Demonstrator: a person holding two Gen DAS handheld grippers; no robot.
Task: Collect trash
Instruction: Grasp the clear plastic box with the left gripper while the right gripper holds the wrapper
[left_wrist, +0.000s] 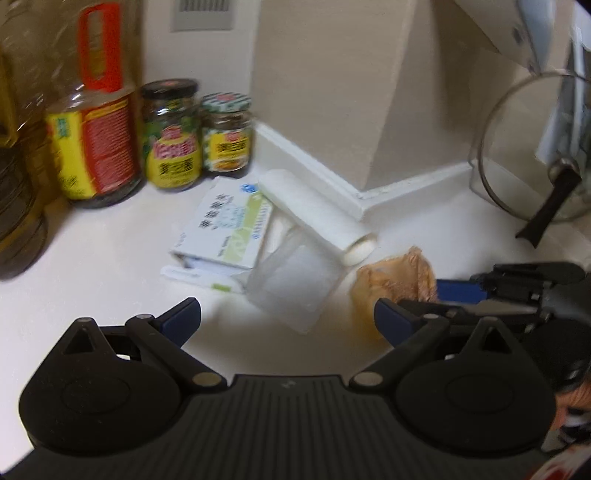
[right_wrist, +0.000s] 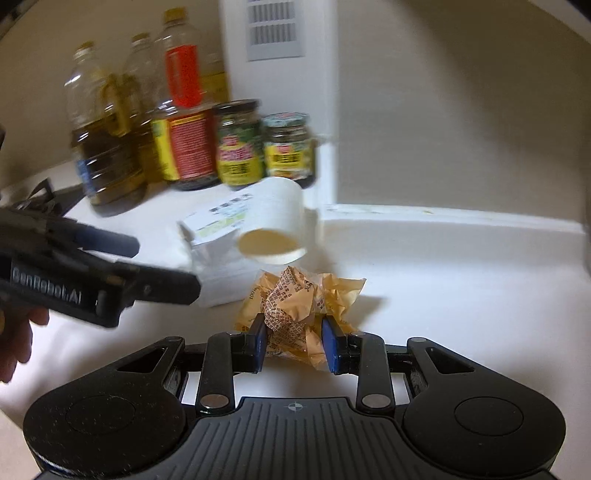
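While the left gripper hovers wide open and empty over the white counter, a crumpled yellow wrapper lies just right of its fingers.
Ahead sit a clear plastic tray, a white roll, a small box and two jars.

From the right wrist, the right gripper has its blue pads pressed on the wrapper's two sides, jaws partly closed; oil bottles stand behind.
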